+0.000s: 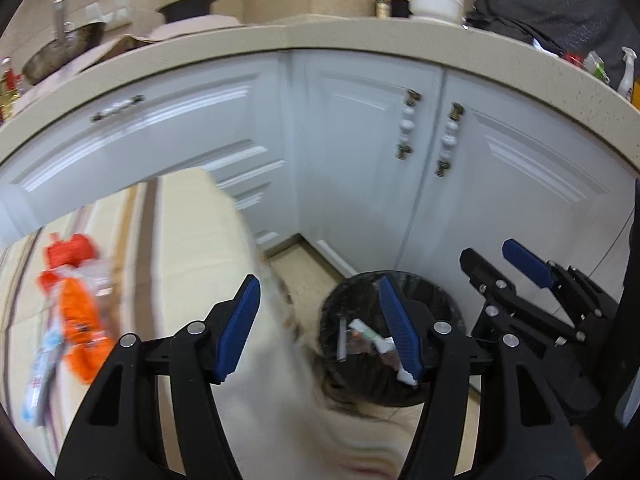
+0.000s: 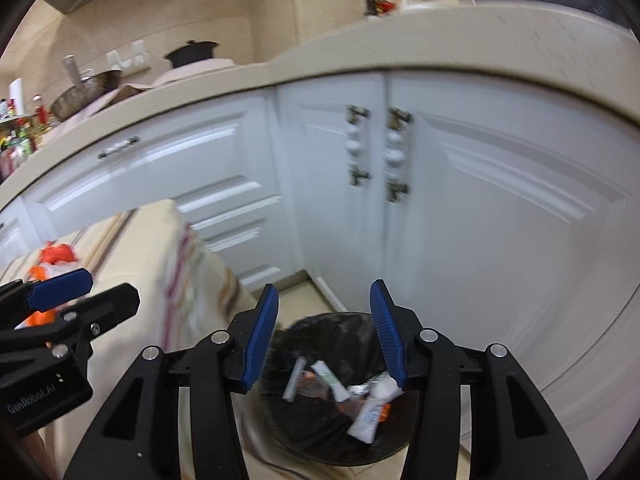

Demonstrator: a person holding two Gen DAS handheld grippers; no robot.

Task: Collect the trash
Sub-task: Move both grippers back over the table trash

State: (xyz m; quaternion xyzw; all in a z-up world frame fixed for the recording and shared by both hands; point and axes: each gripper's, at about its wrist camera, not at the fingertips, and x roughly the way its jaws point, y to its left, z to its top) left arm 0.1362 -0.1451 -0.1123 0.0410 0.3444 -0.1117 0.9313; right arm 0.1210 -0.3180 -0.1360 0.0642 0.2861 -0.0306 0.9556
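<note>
A round bin with a black liner (image 1: 448,316) (image 2: 348,452) stands on the floor by the white cabinets and holds several wrappers and a white tube (image 2: 366,418). My right gripper (image 2: 324,332) is open and empty right above the bin. My left gripper (image 1: 318,328) is open and empty over the table's corner, beside the bin. Orange and white wrappers (image 1: 76,308) lie on the cloth-covered table (image 1: 192,248) at the left; they also show in the right wrist view (image 2: 54,256). The right gripper shows in the left wrist view (image 1: 500,260).
White cabinet doors (image 1: 360,168) with beaded handles stand behind the bin. The beige countertop (image 1: 360,36) above carries a pan, a pot, bottles and a white bowl. The tablecloth's edge (image 2: 188,280) hangs close to the bin.
</note>
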